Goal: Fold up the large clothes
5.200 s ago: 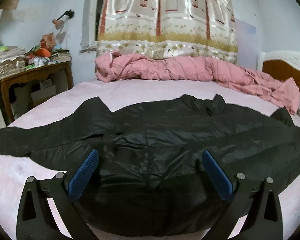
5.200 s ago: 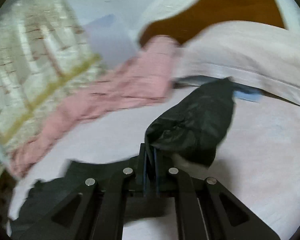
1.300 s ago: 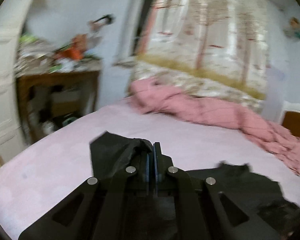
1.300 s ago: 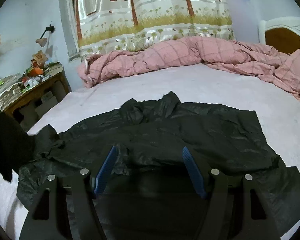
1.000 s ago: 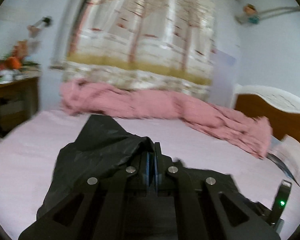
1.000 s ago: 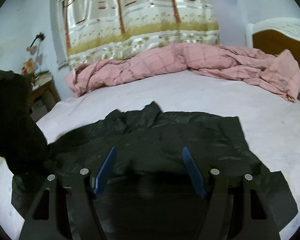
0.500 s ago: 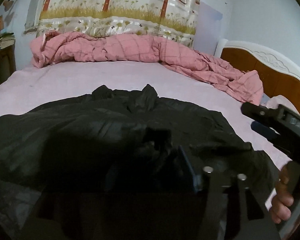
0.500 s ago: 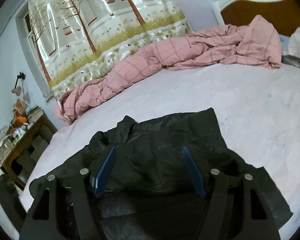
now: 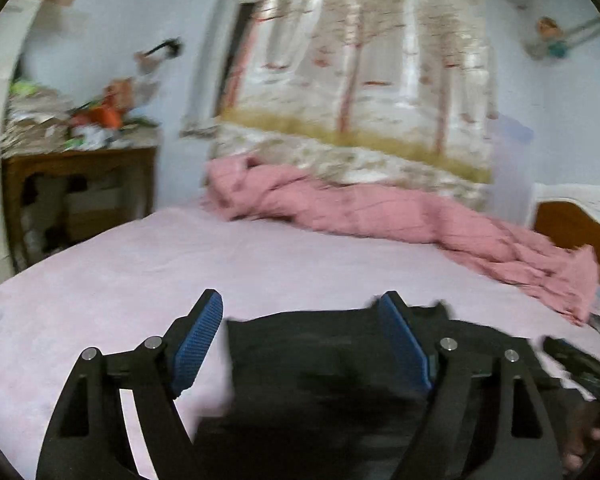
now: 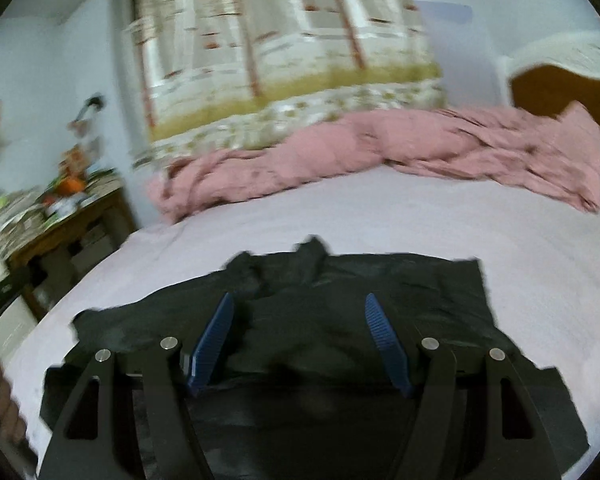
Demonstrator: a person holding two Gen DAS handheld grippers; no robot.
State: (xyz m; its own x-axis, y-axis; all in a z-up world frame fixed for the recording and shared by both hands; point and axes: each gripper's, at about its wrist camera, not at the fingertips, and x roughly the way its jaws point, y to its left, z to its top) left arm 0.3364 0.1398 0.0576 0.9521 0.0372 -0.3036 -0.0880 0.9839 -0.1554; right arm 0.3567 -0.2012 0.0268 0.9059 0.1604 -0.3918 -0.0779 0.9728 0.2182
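Observation:
A large black jacket (image 10: 340, 312) lies flat on the pink bed sheet (image 10: 460, 224), both sleeves folded in over its body, collar pointing away from me. In the left wrist view the jacket (image 9: 320, 360) fills the lower middle. My left gripper (image 9: 300, 340) is open and empty above the jacket's left part. My right gripper (image 10: 298, 336) is open and empty above the jacket's middle. Both views are blurred by motion.
A crumpled pink blanket (image 9: 380, 212) lies along the far side of the bed. A cluttered wooden side table (image 9: 76, 168) stands at the left. A wooden headboard (image 10: 560, 92) is at the right. The right gripper's handle (image 9: 576, 360) shows at the left view's right edge.
My left gripper carried the left sleeve over the jacket's body, let it go and opened. It has pulled back to the left. My right gripper stayed open.

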